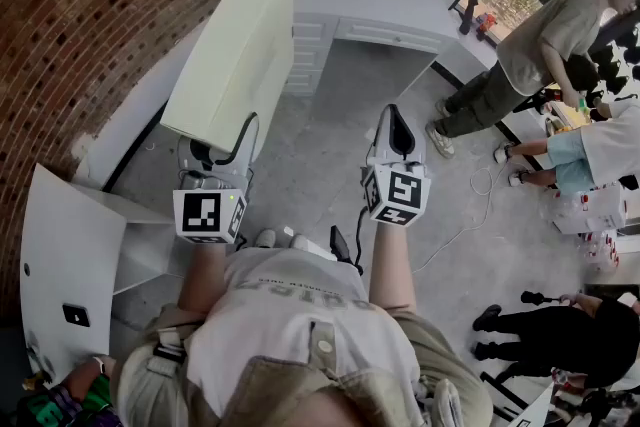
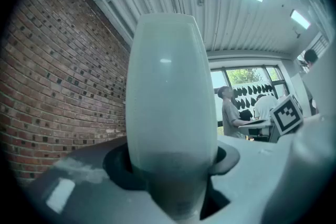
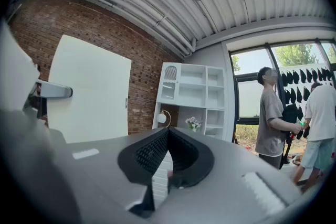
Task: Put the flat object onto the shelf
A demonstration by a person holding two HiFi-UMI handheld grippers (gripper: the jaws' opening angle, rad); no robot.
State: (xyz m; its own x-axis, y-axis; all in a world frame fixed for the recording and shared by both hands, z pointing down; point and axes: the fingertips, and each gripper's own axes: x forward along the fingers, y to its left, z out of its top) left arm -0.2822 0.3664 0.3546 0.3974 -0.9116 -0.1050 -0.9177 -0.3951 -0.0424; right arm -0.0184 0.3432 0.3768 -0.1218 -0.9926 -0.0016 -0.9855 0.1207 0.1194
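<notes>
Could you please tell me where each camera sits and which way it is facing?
Head view: on the person's head, looking steeply down; shows their torso, both forearms, the left gripper clamping the white board, and the right gripper shut and empty.
Left gripper view: rides the left gripper, looking along its jaws at the board's edge, with the brick wall beside it.
Right gripper view: rides the right gripper, facing the white shelf; its closed jaws show.
Shared: the board appears in all three views; the shelf appears in the head and right gripper views.
</notes>
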